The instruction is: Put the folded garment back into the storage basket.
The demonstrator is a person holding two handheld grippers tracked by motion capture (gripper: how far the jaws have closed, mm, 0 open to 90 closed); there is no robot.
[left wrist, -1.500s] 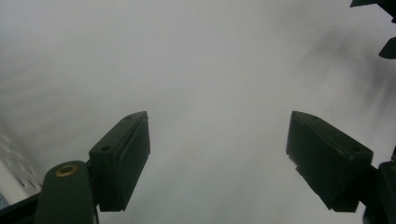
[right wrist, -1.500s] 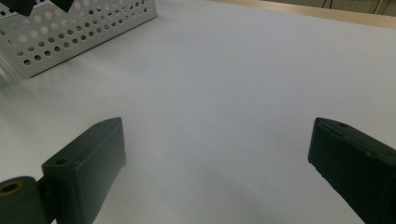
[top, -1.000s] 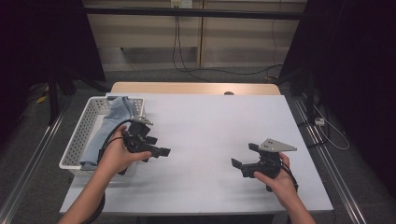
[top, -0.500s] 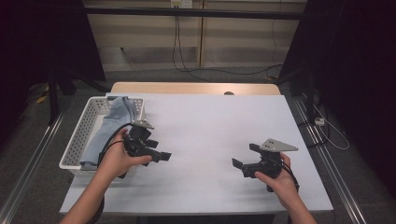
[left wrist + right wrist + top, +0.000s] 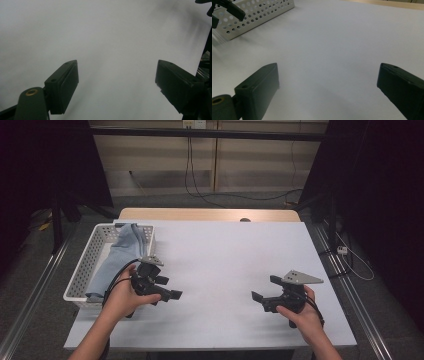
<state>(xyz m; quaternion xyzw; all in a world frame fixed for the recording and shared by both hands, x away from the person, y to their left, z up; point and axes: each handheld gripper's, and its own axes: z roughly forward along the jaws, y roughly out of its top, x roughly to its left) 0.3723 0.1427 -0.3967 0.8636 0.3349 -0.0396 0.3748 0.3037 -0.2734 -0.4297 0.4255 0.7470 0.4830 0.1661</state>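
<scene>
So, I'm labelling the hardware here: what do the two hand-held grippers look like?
Both are black. The left gripper trails a black cable and carries a small grey plate; the right gripper is topped by a larger grey three-cornered plate. Each has two blocky black jaws with flat pads, and a brass-coloured ring at one jaw's base. Forearms are bare.

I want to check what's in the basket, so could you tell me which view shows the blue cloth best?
The high view: the cloth lies draped along the white basket, its far end over the rim. The right gripper view catches the basket's perforated wall, not the cloth. The left gripper view faces the bare table.
</scene>
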